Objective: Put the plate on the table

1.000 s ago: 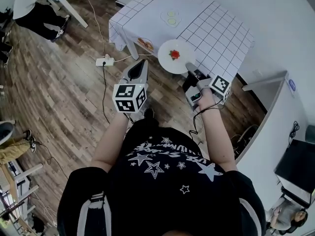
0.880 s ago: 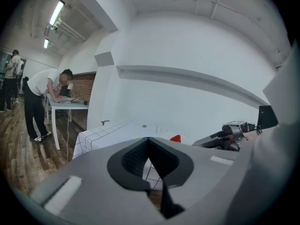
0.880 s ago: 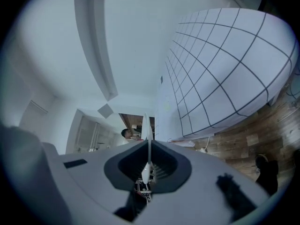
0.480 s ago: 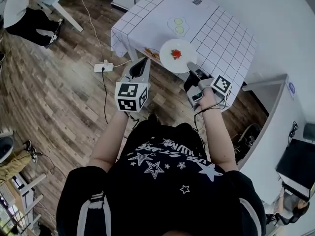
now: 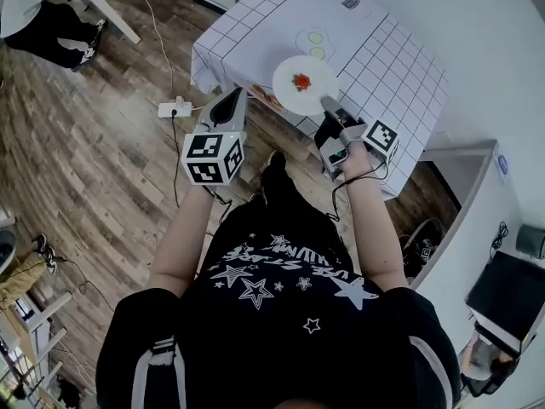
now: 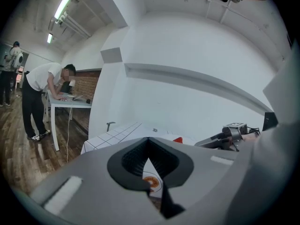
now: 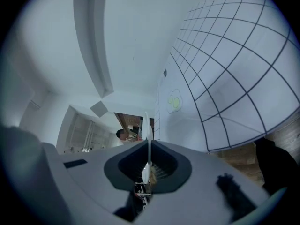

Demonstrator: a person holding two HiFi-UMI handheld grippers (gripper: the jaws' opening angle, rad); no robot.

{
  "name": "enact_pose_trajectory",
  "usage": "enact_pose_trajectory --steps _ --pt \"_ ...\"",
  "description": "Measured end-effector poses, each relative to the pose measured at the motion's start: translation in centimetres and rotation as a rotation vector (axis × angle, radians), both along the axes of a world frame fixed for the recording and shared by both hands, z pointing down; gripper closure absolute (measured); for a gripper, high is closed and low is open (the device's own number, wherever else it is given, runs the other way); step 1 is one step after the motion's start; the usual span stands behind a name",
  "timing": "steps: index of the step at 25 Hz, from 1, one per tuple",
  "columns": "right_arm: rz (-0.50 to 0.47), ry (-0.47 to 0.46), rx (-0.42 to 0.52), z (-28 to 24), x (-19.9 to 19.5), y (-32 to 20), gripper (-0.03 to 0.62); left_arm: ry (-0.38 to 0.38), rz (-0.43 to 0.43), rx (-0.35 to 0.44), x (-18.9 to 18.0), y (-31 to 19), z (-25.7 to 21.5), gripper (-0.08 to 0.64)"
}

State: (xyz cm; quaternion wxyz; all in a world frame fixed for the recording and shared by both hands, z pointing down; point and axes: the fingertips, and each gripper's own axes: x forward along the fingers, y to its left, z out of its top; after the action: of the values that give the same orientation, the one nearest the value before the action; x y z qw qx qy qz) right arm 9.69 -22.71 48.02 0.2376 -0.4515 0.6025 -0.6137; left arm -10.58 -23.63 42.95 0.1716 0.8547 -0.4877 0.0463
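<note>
A round white plate point(image 5: 303, 83) with a small red piece of food point(image 5: 301, 81) on it hangs level over the near edge of the table point(image 5: 375, 58), which wears a white cloth with a dark grid. My right gripper point(image 5: 326, 104) is shut on the plate's near rim. In the right gripper view the plate point(image 7: 146, 123) stands edge-on between the closed jaws. My left gripper point(image 5: 236, 92) is shut and holds nothing, left of the plate, above the table's corner. Its own view shows its jaw tips point(image 6: 149, 142) meeting, with the table point(image 6: 117, 131) ahead.
A flat picture of two green rounds point(image 5: 312, 39) lies on the cloth beyond the plate. A white power strip point(image 5: 174, 108) and its cable lie on the wooden floor to the left. A person point(image 5: 47, 11) leans at a desk far left. White walls close in on the right.
Both grippers have travelled forward towards the table, and the plate has come with the right one, from short of the cloth's edge to over it. Neither gripper's jaws have changed.
</note>
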Motion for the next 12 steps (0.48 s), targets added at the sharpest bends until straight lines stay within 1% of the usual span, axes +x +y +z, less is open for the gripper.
enact_pose_trajectory --steps 5,9,12 --pt "-0.041 -0.034 0.036 0.6 -0.9 -4.7 0.571 -0.035 -0.030 -0.005 -0.9 -2.1 0.4 0.552" --pt "-0.084 -0.047 0.042 1.2 -1.5 -8.4 0.571 -0.031 -0.062 -0.009 -1.0 -4.6 0.4 0.552" --pt "-0.098 -0.057 0.042 1.3 -1.4 -11.3 0.571 -0.040 -0.077 -0.002 -0.9 -7.2 0.1 0.552"
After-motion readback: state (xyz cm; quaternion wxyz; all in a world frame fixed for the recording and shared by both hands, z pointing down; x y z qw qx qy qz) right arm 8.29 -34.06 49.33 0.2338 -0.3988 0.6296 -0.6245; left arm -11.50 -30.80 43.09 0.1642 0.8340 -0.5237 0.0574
